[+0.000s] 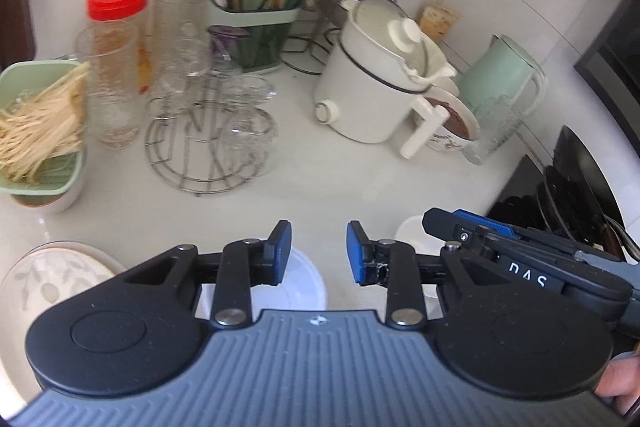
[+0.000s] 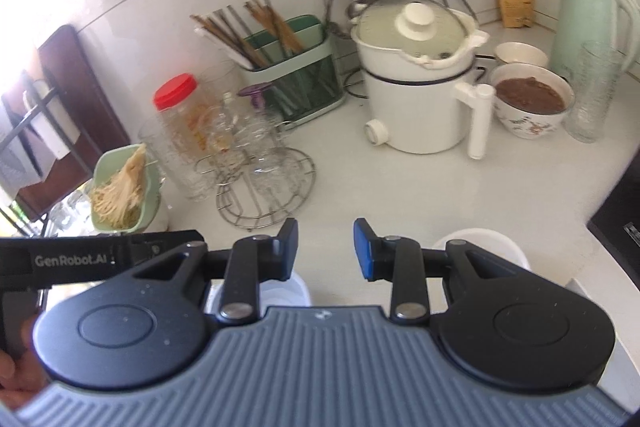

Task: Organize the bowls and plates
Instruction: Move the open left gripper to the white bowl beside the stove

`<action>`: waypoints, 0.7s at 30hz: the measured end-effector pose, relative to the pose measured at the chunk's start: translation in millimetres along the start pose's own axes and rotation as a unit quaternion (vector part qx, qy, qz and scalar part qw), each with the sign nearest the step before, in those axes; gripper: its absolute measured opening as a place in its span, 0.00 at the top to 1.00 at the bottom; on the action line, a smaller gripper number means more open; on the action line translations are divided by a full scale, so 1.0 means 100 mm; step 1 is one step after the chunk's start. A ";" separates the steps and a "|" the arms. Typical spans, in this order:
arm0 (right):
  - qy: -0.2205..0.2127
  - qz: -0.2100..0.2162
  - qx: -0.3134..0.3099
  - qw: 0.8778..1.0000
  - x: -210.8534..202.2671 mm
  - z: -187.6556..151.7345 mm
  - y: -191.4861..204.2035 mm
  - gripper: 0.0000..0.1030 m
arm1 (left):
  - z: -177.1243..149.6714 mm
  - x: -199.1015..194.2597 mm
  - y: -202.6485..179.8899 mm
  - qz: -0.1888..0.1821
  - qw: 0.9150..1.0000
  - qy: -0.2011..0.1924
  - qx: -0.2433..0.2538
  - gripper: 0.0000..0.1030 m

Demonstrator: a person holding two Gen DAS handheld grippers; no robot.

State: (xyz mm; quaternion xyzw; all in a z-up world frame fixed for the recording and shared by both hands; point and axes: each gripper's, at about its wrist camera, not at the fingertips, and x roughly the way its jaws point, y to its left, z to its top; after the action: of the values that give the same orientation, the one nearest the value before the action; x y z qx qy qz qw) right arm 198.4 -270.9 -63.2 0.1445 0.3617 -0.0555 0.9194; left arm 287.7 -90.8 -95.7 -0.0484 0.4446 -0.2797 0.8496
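White kitchen counter (image 1: 132, 203), corner by a tiled wall.

Left gripper (image 1: 319, 253): over the near edge of the counter, fingers apart, nothing between the blue pads. A white bowl (image 1: 304, 283) sits on the counter directly under it, partly hidden by the fingers.

Right gripper (image 2: 326, 251): beside the left one, fingers apart, nothing clamped. A second white bowl (image 2: 496, 247) lies on the counter just right of its fingers.

Patterned plate (image 1: 52, 275): near edge of the counter, left of the white bowl under the left gripper.

Flowered bowl (image 2: 532, 107): filled with something brown, standing at the back right, just beside the handle of the white electric pot (image 2: 416, 87). A small plain bowl (image 2: 520, 53) behind it.

Other stock: green kettle (image 2: 588, 19) in the far right corner; a ribbed glass (image 2: 596, 91) before it; green chopstick holder (image 2: 296, 79); wire rack (image 2: 268, 183) hung with upturned glasses; red-lidded jar (image 2: 180, 107); green basket of pale noodle-like strands (image 2: 120, 191) at the left; dark pan (image 1: 576, 187) on the stove.
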 end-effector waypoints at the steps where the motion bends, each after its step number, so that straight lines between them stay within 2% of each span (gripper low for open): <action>1: -0.002 -0.003 0.002 1.000 -0.02 0.00 -0.04 0.67 | 0.00 0.03 -0.03 -0.003 1.000 0.002 0.003 0.66; 8: -0.010 -0.037 0.031 0.999 -0.10 -0.06 -0.33 0.67 | 0.05 0.28 -0.30 -0.023 0.999 0.020 0.042 0.66; 16: -0.024 -0.099 0.082 0.991 -0.18 -0.17 -0.74 0.67 | 0.08 0.50 -0.50 -0.042 0.996 0.043 0.069 0.66; 21: -0.019 -0.111 0.097 0.989 -0.16 -0.25 -0.88 0.67 | 0.11 0.67 -0.60 -0.049 0.994 0.059 0.083 0.66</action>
State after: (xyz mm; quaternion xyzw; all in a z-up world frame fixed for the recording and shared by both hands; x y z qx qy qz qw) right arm 152.3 -347.5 -89.1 0.1911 0.3512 -0.1945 0.8957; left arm 300.3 -178.0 -118.0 0.0166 0.4661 -0.3595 0.8083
